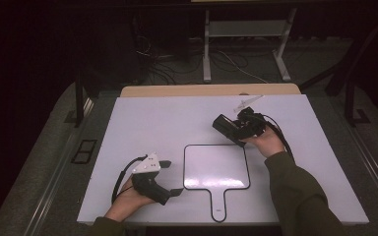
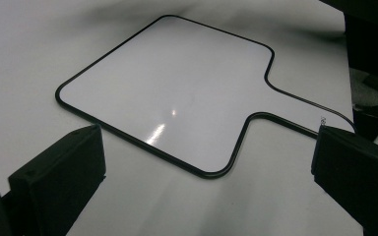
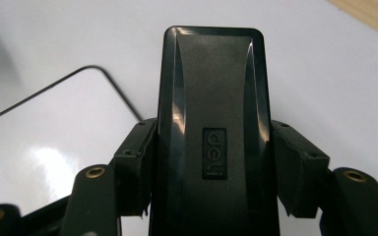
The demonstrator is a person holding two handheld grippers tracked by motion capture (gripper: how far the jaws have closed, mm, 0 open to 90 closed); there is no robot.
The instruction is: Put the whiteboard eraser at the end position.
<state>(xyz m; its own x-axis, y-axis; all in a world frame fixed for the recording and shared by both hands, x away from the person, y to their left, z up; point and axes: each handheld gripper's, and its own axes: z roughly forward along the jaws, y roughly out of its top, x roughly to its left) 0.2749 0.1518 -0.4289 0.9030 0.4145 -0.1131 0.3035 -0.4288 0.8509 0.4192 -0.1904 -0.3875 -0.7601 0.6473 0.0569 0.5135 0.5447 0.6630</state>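
At the centre of the high view we saw a white paddle-shaped board [image 1: 216,167] with a thin black rim lying flat on the white desk [image 1: 142,123], its handle pointing to the bottom edge. Cables and a metal frame lay on the dark floor along the top of the frame. Nothing stood between the board and either tool. Right of centre, the right hand-held gripper [image 1: 234,129] clamped a black rectangular eraser [image 3: 211,123], glossy-edged with a raised brand label, just above the board's upper right corner. At lower left, the left hand-held gripper [image 1: 170,178] stood with jaws wide apart, holding nothing.
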